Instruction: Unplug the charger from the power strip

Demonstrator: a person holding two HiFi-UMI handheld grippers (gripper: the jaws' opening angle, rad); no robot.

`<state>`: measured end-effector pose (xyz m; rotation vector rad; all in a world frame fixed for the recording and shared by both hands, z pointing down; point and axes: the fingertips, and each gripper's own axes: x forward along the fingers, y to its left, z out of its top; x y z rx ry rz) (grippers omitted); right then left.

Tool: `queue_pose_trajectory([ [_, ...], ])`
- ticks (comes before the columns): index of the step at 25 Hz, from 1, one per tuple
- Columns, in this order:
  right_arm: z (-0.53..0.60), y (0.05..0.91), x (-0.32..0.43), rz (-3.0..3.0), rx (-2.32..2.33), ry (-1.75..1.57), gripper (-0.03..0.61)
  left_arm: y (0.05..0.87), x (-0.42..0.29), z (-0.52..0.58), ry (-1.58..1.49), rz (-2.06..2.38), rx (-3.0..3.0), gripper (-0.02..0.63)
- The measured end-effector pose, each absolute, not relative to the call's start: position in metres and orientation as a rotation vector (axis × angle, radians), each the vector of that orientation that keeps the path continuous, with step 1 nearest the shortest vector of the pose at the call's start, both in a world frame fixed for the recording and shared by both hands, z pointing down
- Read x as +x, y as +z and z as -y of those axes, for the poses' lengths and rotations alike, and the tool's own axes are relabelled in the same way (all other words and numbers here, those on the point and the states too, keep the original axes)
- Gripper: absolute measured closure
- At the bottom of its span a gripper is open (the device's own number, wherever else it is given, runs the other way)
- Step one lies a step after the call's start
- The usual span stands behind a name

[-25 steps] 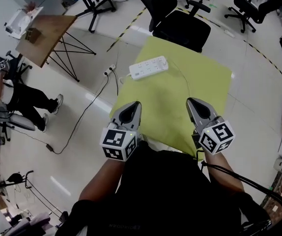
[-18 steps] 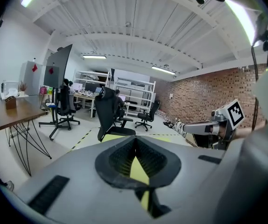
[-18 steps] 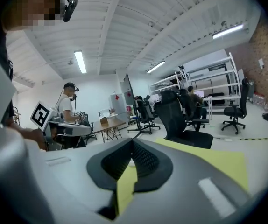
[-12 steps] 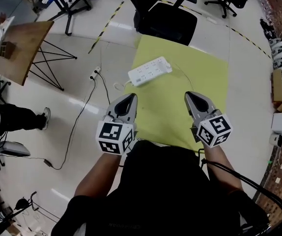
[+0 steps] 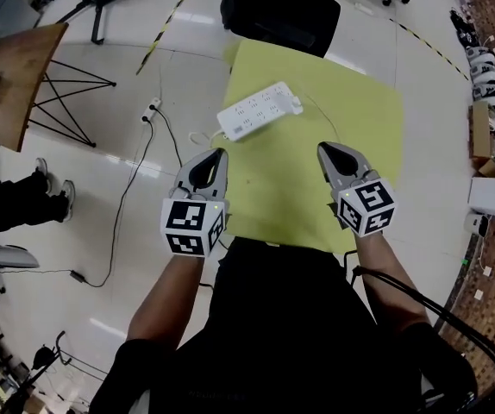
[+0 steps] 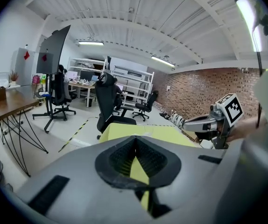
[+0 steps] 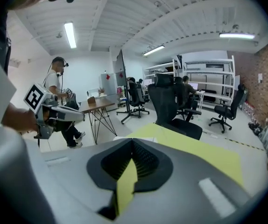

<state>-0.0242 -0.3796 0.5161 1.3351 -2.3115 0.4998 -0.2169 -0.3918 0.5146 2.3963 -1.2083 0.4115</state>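
Ahead of both grippers, well apart from them, the power strip [image 5: 260, 111] is lying on the yellow table [image 5: 364, 136]. The left gripper [image 5: 216, 155] and the right gripper [image 5: 326, 149], jaws together and empty, are coming nearer to it than a second ago. The reach is only beginning, and the charger is too small to see.

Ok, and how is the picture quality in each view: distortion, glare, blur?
Head view: sharp, wide-angle bending at the edges, pale glare on the glossy floor; the power strip is clear. Left gripper view: strong fisheye, dark corners, an overexposed ceiling lamp. Right gripper view: same fisheye, a bright strip light.
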Motion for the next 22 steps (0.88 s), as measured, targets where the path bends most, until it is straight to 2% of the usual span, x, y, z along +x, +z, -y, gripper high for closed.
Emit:
queue_pose_trajectory([
  [8,0.438,0.582,-0.032,2.231,1.249,0.423,0.574,0.555,-0.222,0.398,0.517,1.220,2.309,0.607],
  [13,0.457,0.620,-0.026,2.178,1.243,0.481,0.477,0.565,-0.221,0.406,0.534,1.245,2.267,0.607],
  [22,0.487,0.653,-0.026,2.148,1.241,0.550,0.391,0.589,-0.215,0.414,0.573,1.212,2.244,0.607],
])
